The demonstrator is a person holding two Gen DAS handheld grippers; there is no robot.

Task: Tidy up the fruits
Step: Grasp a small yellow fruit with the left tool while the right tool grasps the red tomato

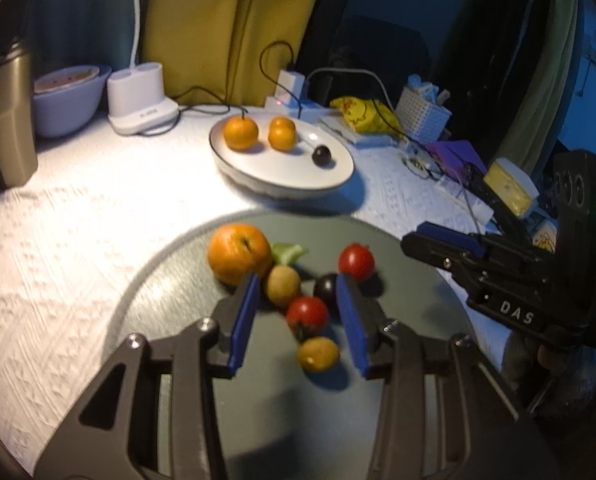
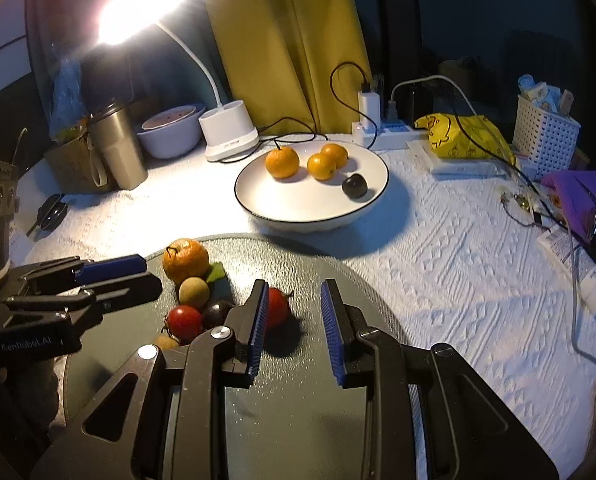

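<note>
Partly sorted — three oranges and a dark fruit on the plate (image 2: 257,200) mid-bench; six fruits left on the mat (image 1: 169,312), left tool (image 1: 298,316) and right tool (image 2: 293,324) both parted, empty.

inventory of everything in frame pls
tray: 1, dark grey, nearest
plate: 1, white, behind tray
oranges: 4, orange, three on plate, one on tray
tomatoes: 2, red, tray
dark fruits: 2, near-black, plate and tray
small round fruits: 2, yellow-brown, tray
leaf: 1, green, tray
lamp: 1, white, lit, back
tumbler: 1, metallic, back left
bowl: 1, pale, beside lamp
basket: 1, white, back right
bag: 1, yellow, beside basket
left hand-held gripper: 1, black, over tray's fruit
right hand-held gripper: 1, black, over tray
</note>
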